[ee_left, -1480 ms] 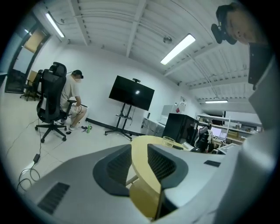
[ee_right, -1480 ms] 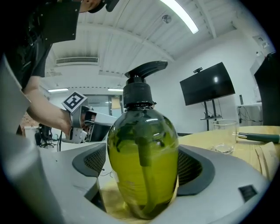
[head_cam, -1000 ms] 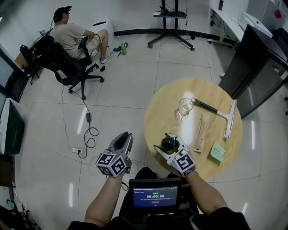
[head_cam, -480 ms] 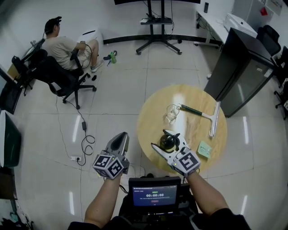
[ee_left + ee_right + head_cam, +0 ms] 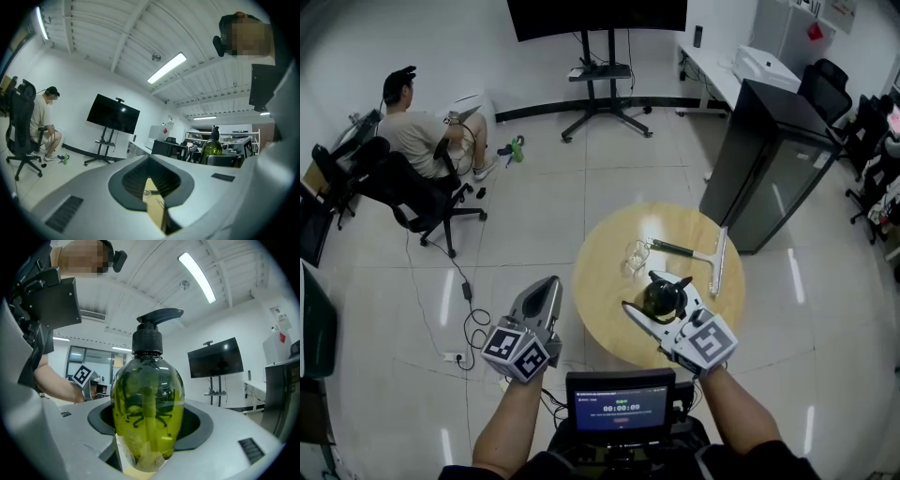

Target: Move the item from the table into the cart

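Right gripper view: the right gripper (image 5: 149,456) has its fingers set about halfway apart and clamped on the belly of a clear pump bottle (image 5: 147,418) of yellow-green liquid. The bottle stands upright between them, its black pump head on top. From the head view the bottle shows over the near part of the round wooden table (image 5: 605,281), close in front of the person holding it. Further back on the tabletop lie a small clear glass (image 5: 636,253) and, just beside it, a squeegee (image 5: 710,261) with a dark handle. The left gripper (image 5: 549,284) is off the table's left edge, over the tiled floor; its fingers have just been closing and now meet with nothing between them. Across the room a person (image 5: 408,131) sits on a black office chair, and a dark screen (image 5: 595,14) stands on a wheeled stand.
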A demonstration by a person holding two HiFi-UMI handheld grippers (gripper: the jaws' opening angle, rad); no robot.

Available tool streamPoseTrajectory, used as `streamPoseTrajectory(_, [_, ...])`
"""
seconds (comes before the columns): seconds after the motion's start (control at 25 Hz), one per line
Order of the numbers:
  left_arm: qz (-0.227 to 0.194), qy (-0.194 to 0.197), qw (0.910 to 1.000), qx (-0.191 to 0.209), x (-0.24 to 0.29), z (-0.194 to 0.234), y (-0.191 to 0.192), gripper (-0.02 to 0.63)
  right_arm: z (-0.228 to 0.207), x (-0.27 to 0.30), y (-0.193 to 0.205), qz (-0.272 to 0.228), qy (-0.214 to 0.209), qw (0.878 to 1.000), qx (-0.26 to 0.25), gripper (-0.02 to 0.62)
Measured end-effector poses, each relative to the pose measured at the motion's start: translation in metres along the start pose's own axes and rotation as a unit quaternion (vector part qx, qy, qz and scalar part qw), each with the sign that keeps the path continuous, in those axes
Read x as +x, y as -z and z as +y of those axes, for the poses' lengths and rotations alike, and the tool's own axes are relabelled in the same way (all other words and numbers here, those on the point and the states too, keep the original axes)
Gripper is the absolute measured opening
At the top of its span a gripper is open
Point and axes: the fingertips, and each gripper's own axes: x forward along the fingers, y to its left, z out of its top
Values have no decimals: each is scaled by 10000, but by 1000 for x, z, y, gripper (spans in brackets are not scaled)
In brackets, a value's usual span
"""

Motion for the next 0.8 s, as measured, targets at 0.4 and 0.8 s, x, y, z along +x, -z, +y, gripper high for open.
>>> streamPoseTrajectory(0.4, [177, 598, 9980, 102, 27, -63, -6, -15, -8, -58, -29, -162, 374, 9991, 95, 272])
streamPoseTrajectory(0.8, [495, 2109, 9755, 374, 104, -230, 23, -16, -62, -232, -33, -348, 1973, 9797, 95, 272])
